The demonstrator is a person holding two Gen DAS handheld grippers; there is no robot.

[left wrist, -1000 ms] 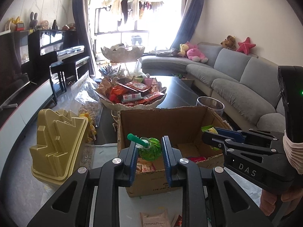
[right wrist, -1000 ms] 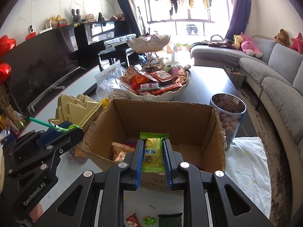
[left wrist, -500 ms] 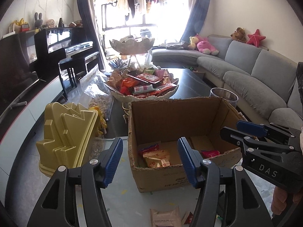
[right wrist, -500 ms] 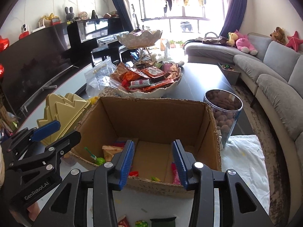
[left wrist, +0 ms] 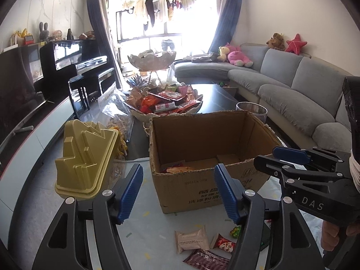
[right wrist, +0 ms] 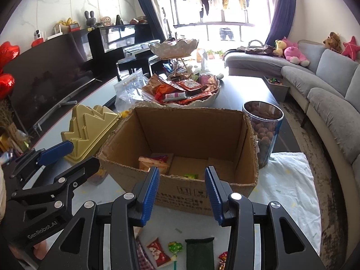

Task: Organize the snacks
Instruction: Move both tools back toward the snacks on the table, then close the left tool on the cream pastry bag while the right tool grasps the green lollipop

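An open cardboard box [left wrist: 202, 186] [right wrist: 184, 193] stands on the table with a few snack packets on its floor [right wrist: 154, 163]. My left gripper [left wrist: 178, 191] is open and empty, in front of the box. My right gripper [right wrist: 182, 194] is open and empty, just short of the box's near wall; it also shows from the side in the left wrist view [left wrist: 290, 157]. Loose snacks lie on the table below the grippers: a beige packet [left wrist: 191, 239], a small red packet [left wrist: 222, 243] [right wrist: 157, 254], a green candy [right wrist: 175, 246] and a dark green packet [right wrist: 200, 254].
A gold ridged container [left wrist: 85, 157] [right wrist: 90, 126] stands left of the box. A white bowl heaped with snacks [left wrist: 166, 105] [right wrist: 182, 90] sits behind it. A clear jar of nuts [right wrist: 263, 130] stands at the box's right. A white cloth [right wrist: 290, 180] covers the right side.
Both grippers opened and dropped their snacks, a green lollipop and a green-yellow packet, into the box. Both have since pulled back and up from the box.
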